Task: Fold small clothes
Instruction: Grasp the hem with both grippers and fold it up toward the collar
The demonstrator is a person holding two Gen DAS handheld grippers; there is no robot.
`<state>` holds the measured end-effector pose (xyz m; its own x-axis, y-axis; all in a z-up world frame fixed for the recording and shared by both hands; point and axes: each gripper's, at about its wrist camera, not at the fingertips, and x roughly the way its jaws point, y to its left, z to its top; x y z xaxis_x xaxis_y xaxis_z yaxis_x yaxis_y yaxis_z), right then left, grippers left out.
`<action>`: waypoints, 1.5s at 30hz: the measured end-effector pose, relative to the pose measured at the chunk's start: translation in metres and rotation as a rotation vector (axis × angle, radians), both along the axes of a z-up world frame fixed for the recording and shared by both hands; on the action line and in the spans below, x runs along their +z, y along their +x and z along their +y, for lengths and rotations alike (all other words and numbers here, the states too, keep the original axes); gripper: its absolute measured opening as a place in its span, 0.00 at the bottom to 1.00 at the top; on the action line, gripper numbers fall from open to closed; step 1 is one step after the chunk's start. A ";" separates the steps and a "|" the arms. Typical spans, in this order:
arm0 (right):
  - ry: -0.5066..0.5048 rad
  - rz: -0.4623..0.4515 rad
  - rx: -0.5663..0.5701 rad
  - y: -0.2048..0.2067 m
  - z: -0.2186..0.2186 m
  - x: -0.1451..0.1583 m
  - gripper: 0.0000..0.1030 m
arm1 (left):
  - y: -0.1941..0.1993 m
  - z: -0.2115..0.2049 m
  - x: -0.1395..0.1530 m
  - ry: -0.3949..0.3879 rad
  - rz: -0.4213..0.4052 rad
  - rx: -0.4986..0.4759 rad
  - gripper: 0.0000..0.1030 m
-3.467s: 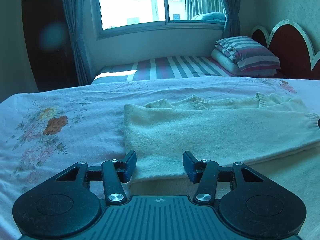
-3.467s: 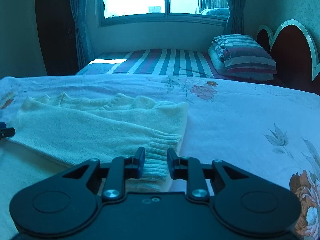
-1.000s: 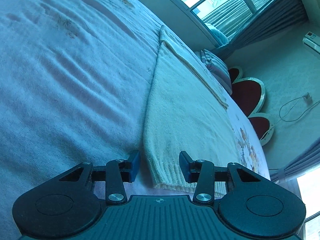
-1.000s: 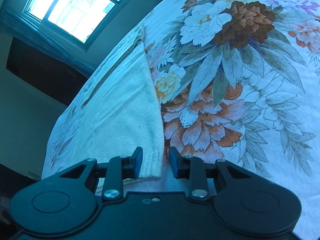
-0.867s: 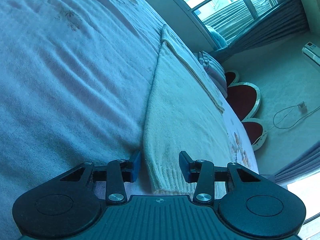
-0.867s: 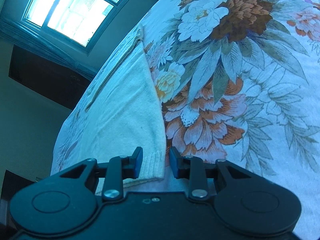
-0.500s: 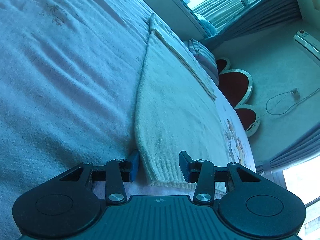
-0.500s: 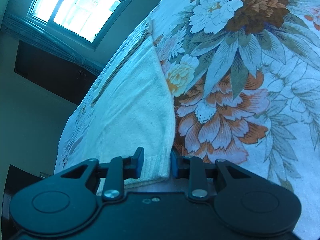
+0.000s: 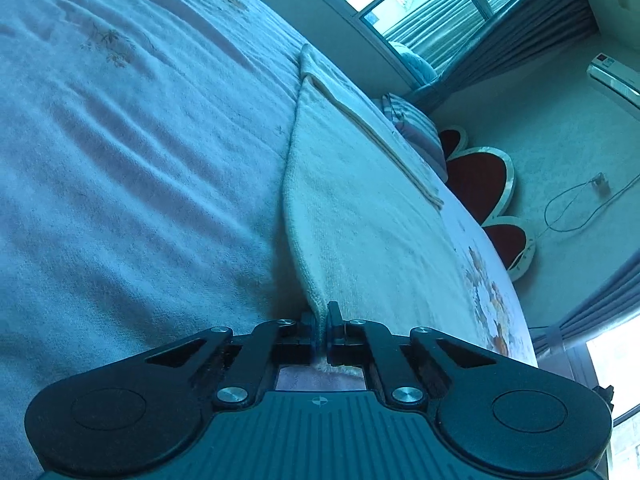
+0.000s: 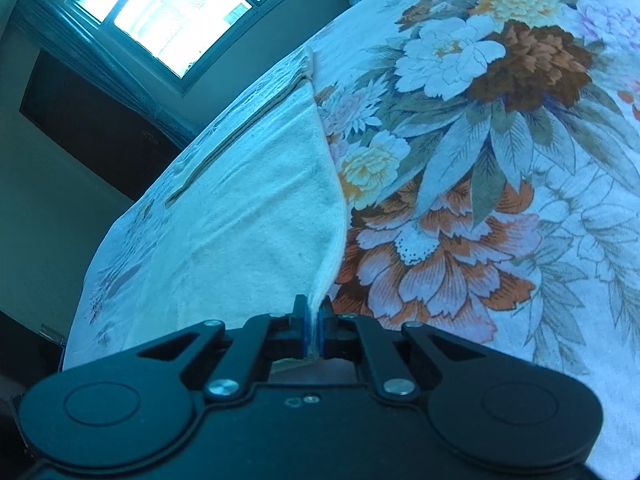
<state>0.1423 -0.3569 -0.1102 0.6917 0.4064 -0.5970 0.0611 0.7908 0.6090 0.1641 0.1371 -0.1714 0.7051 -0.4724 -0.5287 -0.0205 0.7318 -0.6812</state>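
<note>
A cream sweater (image 9: 360,216) is lying flat on the bed (image 9: 120,160), on a flowery blanket (image 10: 500,160). The left claw (image 9: 321,322) has just been closing and is pinching one near corner of the sweater. The right claw (image 10: 314,320) has just been closing too and is pinching the other near corner.

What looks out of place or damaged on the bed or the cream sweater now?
Nothing stands out. The cream sweater lies flat on the floral bedspread, with no tear or stain that I can see. The left tongs and right tongs each pinch a near corner.
</note>
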 end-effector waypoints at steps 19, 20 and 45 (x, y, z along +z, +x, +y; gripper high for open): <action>-0.029 -0.204 0.010 0.023 0.008 0.079 0.05 | 0.033 0.013 0.070 -0.113 -0.161 0.037 0.03; -0.032 -0.216 0.009 0.031 0.008 0.086 0.05 | 0.039 0.013 0.075 -0.112 -0.172 0.041 0.03; -0.088 -0.269 0.091 0.332 0.007 0.115 0.05 | 0.326 -0.004 0.102 -0.032 -0.207 0.082 0.03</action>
<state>0.4742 -0.3497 0.0045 0.7929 0.4287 -0.4331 -0.1668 0.8362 0.5224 0.4905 0.1335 -0.0693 0.8339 -0.4232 -0.3543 0.0639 0.7116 -0.6997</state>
